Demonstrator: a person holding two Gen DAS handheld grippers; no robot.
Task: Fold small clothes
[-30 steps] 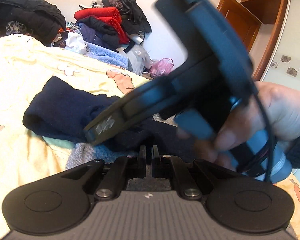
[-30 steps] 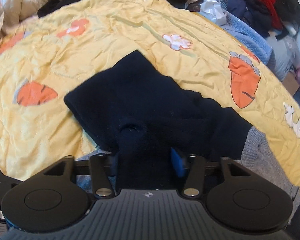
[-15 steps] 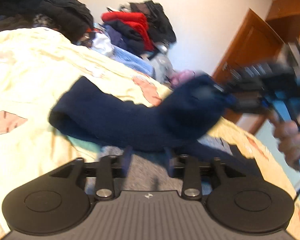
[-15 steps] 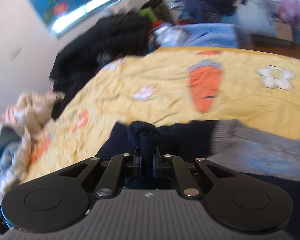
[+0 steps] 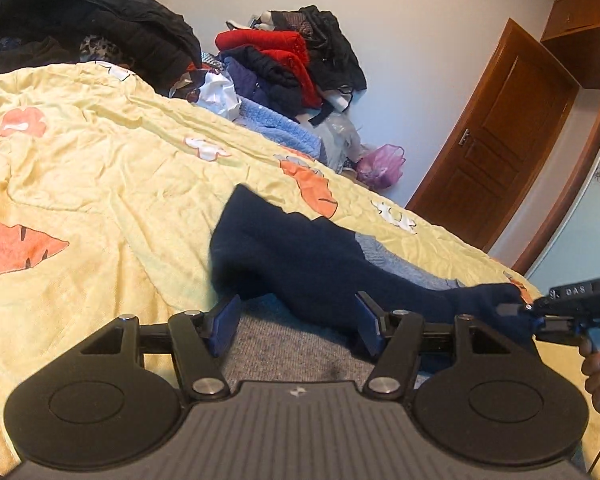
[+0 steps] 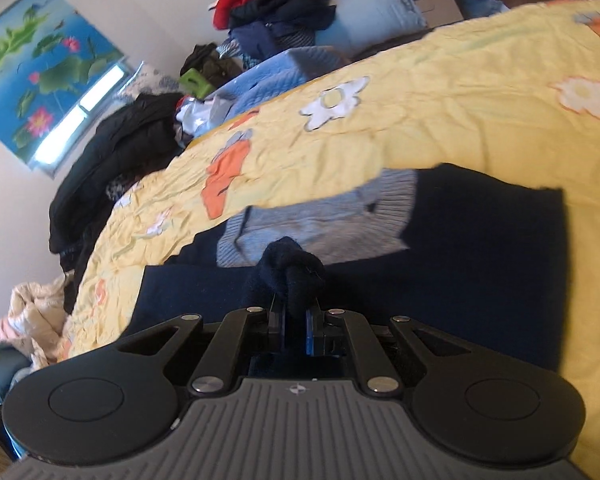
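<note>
On the yellow quilt of the bed lies a navy and grey knit garment, its navy sleeve stretched out low toward the right edge of the left wrist view. At that sleeve's end, the right gripper is clenched on a bunched navy fold, the blue pads pressing the cloth from both sides. The left gripper hangs just above the grey body of the garment, its jaws opening and its blue pads apart, with nothing pinched between them. Beyond the quilt, a heap of clothes rests against the wall, near a brown wooden door.
</note>
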